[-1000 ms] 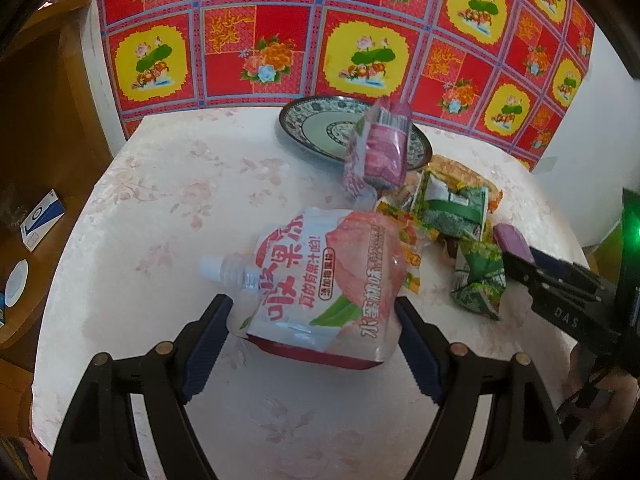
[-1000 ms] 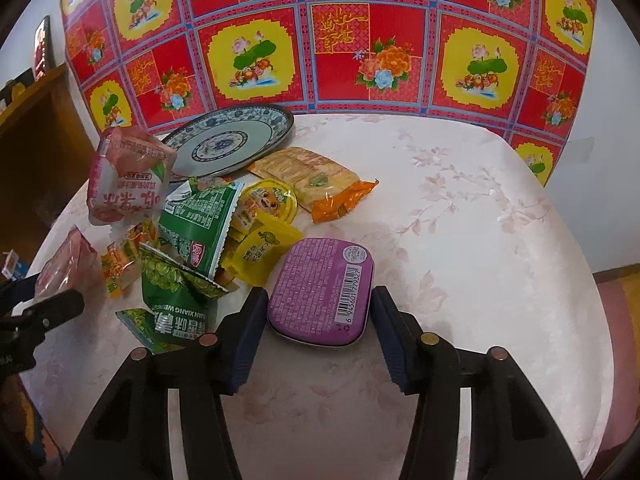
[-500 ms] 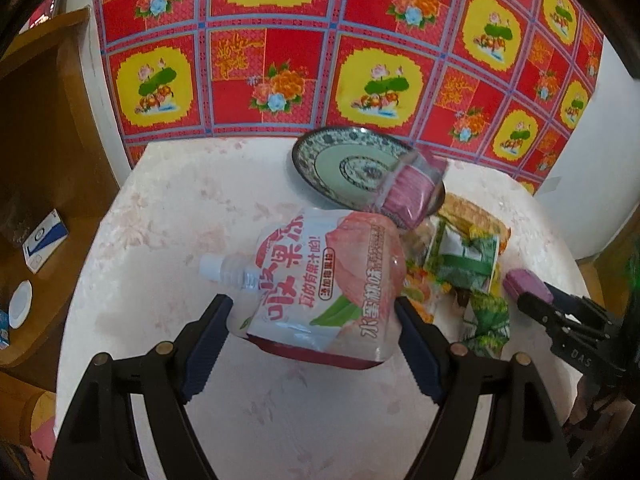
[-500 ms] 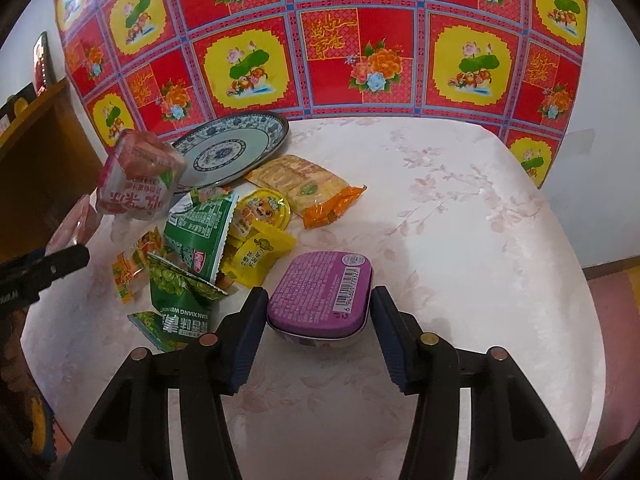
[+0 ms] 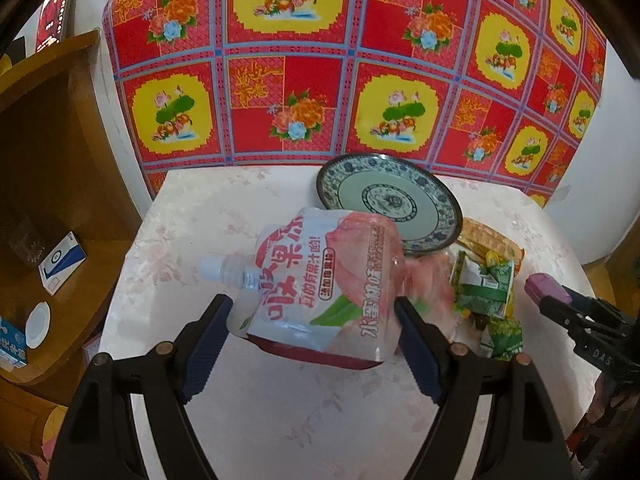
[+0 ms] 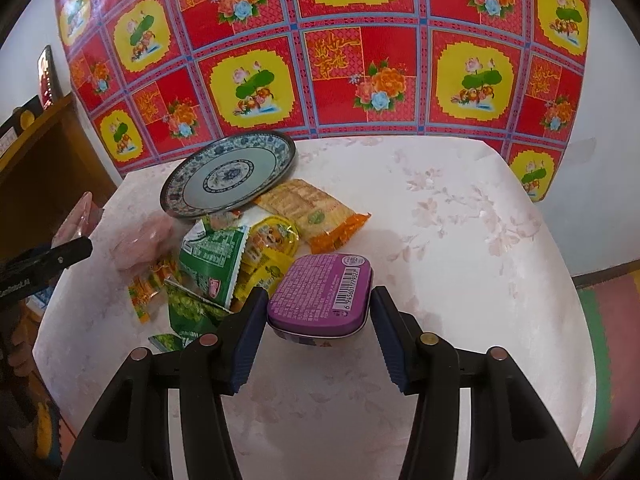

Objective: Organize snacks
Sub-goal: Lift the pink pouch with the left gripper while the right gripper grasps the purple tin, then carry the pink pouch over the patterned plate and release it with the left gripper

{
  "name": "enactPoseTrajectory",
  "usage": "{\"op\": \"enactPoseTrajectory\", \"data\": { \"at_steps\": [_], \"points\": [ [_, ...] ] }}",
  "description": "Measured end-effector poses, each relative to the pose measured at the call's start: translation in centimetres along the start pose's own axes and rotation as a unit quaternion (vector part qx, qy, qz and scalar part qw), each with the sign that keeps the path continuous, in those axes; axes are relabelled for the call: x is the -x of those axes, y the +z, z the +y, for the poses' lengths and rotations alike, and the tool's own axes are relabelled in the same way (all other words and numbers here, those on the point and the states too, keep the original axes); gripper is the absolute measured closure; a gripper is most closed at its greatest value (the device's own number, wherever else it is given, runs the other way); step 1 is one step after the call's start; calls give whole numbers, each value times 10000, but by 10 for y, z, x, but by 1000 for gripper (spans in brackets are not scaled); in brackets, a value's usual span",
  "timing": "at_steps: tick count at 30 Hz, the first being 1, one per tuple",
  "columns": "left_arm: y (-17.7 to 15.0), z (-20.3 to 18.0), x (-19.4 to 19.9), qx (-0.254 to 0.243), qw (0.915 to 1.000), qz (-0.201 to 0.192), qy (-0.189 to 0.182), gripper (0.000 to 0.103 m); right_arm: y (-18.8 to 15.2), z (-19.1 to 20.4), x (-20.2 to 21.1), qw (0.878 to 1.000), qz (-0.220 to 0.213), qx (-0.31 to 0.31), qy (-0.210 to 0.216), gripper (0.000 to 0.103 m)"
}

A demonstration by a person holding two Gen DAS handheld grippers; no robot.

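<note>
Pink packet motion-blurred behind my held pouch, label unreadable; plate near rim hidden by pouch.

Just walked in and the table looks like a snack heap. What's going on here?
A person is sorting snacks with two handheld grippers. The left gripper is shut on a peach jelly pouch, held above the table. The right gripper clamps a purple tin. Other packets lie piled beside the plate, which holds nothing yet.
</note>
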State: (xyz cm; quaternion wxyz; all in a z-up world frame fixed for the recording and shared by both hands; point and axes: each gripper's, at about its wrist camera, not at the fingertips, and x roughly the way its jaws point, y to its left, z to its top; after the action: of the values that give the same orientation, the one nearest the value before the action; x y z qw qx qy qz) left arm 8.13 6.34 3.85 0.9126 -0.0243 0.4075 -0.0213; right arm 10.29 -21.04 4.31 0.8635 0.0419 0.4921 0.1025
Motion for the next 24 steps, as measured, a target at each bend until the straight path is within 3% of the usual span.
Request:
{"op": "enactPoseTrajectory", "data": {
  "at_steps": [11, 24],
  "points": [
    [22, -4, -8, -66, 9999, -101, -82, 19, 12, 5, 2, 9999, -85, 68, 78, 49],
    [62, -33, -57, -533, 9985, -26, -122, 19, 17, 9, 4, 9997, -167, 114, 133, 49]
  ]
}}
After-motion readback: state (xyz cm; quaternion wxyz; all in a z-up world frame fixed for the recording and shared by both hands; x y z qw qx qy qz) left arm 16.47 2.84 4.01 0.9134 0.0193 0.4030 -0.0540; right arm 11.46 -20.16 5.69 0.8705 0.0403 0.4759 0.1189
